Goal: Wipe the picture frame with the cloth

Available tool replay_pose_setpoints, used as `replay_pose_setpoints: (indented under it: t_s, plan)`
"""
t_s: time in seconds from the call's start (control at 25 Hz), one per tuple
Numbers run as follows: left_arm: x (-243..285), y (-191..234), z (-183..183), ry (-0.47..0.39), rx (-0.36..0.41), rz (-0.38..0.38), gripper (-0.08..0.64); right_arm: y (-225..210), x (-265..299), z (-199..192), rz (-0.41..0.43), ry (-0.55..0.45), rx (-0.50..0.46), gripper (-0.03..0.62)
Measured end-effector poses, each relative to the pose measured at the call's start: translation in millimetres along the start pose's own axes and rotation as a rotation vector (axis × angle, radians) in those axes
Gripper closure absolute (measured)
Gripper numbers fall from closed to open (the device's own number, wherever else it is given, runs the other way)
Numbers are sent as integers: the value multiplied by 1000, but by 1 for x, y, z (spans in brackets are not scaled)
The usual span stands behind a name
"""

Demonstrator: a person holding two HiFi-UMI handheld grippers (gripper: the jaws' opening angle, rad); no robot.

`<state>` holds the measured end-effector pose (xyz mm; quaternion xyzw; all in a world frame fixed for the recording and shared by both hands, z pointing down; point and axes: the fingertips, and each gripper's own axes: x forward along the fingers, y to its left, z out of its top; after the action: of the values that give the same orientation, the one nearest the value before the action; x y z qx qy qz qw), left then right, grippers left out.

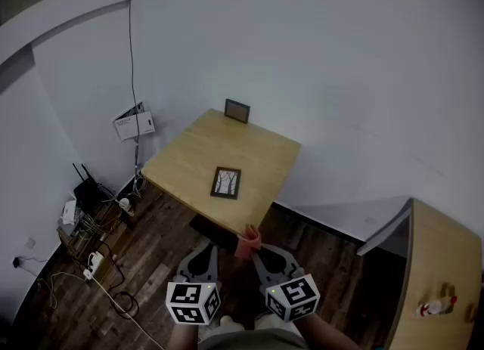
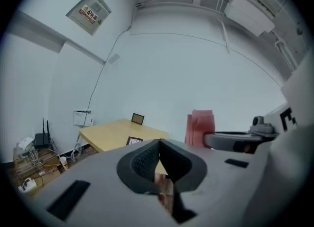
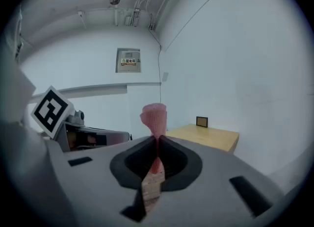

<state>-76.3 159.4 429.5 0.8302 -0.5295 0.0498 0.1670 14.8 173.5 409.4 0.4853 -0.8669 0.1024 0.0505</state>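
A dark picture frame [image 1: 226,183] lies flat near the front edge of the light wooden table [image 1: 257,156]; it also shows small in the left gripper view as the flat frame [image 2: 134,141]. My right gripper [image 1: 255,249] is shut on a pink cloth [image 1: 248,242], which sticks up past the jaws as a folded pink cloth [image 3: 154,117]. My left gripper [image 1: 209,249] is shut with nothing between its jaws. Both grippers hover side by side in front of the table, short of its front edge. The pink cloth [image 2: 199,128] appears to the right in the left gripper view.
A second small frame [image 1: 237,110] stands upright at the table's far edge by the white wall. A router and tangled cables [image 1: 91,212] sit on the wooden floor at left. Another wooden table [image 1: 442,265] with a bottle [image 1: 435,307] stands at right.
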Motion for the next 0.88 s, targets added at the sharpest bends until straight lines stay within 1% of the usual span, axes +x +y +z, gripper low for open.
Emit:
replay_pose_setpoints:
  t_s: [0.2, 0.48, 0.56, 0.64, 0.72, 0.88]
  plan:
    - [-2, 3, -2, -3, -3, 11, 555, -8, 0, -3, -9, 13, -20, 577]
    - [-9, 11, -1, 4, 3, -11, 555, 4, 1, -5, -29, 12, -9, 577]
    - [-11, 15, -2, 9, 4, -19, 555, 9, 2, -6, -16, 3, -6, 578]
    - [-11, 19, -4, 16, 1, -28, 555, 15, 2, -5, 3, -16, 17, 577]
    - [-10, 25, -7, 22, -14, -29, 555, 17, 2, -6, -1, -14, 27, 577]
    - [-2, 35, -14, 31, -58, -15, 555, 12, 3, -8, -18, 22, -1, 577]
